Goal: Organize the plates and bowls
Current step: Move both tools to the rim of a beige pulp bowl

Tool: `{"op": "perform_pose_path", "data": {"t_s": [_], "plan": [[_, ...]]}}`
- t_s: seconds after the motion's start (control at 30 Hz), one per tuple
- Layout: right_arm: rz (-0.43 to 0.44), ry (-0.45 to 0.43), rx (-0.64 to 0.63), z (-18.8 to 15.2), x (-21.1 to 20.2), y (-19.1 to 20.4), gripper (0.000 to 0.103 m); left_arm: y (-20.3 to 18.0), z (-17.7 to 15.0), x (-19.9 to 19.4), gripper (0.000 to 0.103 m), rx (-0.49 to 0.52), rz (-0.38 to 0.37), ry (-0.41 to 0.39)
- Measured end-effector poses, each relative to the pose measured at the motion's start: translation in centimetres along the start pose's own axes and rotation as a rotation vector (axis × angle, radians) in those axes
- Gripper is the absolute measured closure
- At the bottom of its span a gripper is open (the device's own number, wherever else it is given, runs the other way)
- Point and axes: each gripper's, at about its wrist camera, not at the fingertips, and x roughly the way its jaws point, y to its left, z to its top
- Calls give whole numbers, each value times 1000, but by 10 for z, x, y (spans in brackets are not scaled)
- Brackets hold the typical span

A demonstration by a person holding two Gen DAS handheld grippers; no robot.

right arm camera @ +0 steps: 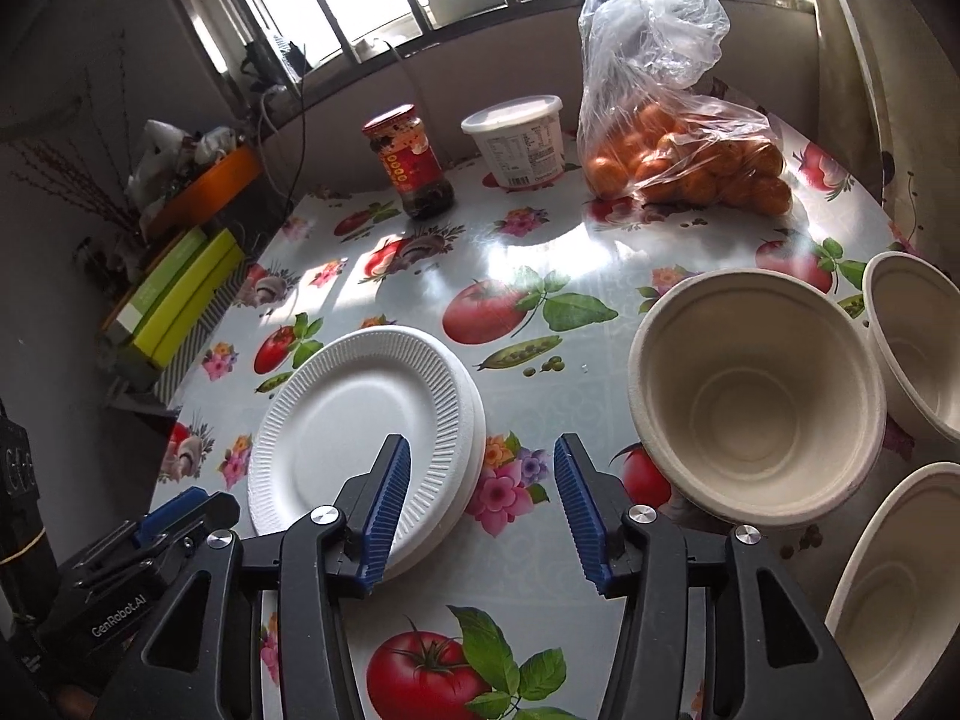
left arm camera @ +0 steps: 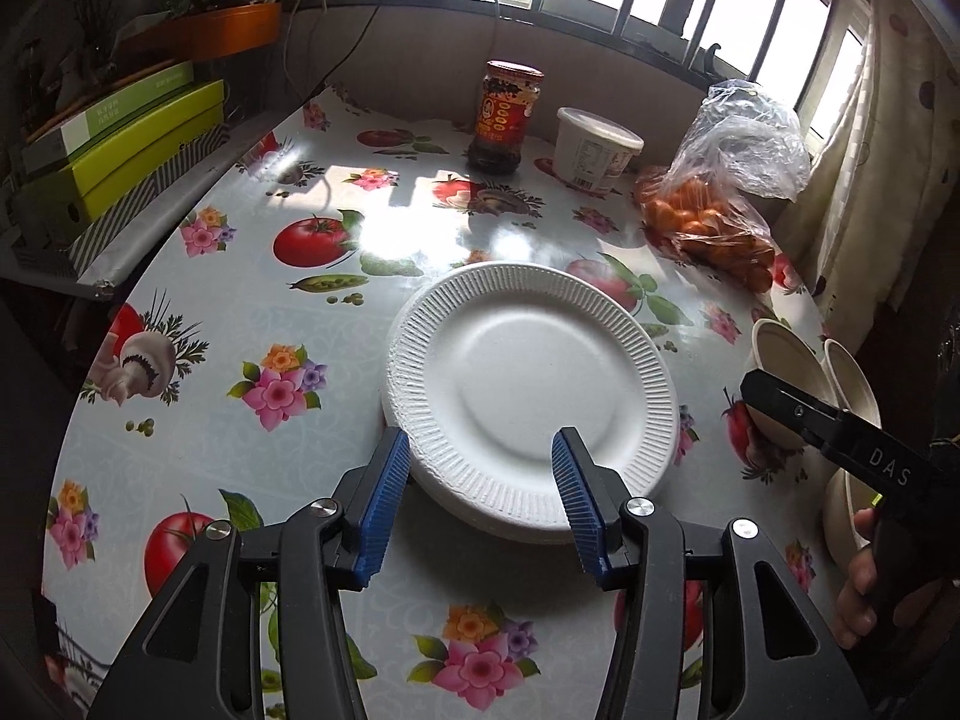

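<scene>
Hidden: the stack of white foam plates (left arm camera: 531, 399) shows only edges below its top plate, so the count cannot be read; the far bowl (right arm camera: 918, 342) and near bowl (right arm camera: 900, 594) are cut by the right wrist frame at 3 and 5 o'clock.
Views: only the right wrist camera shows all the bowls' insides; the left wrist camera catches mere slivers of them behind the right gripper (left arm camera: 780, 402) and the hand (left arm camera: 864, 576) holding it.
Count: three paper bowls, with the middle bowl (right arm camera: 759, 396) whole; one plate stack, one sauce jar (right arm camera: 414, 162), one lidded tub (right arm camera: 519, 138), one bag of oranges (right arm camera: 678, 138).
Fingers: left gripper (left arm camera: 480, 504) and right gripper (right arm camera: 483, 516) stand about half open, holding nothing.
Task things: plates and bowls rest on the floral tabletop (left arm camera: 240, 312), plates at 9 o'clock of the bowls.
</scene>
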Motion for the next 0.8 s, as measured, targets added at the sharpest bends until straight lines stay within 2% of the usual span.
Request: {"op": "perform_pose_path", "data": {"t_s": [0.27,0.57,0.8], "plan": [[-81,-51,-1,-21,-38,-17,52,-37,-14,-14,52,75,-42,-24],[-192,-115,-2,-43,-81,-43,52,-83,-30,-13,52,163,-128,-13],[-227,-140,39,-56,-105,-69,52,-110,-37,-5,52,207,-180,8]]}}
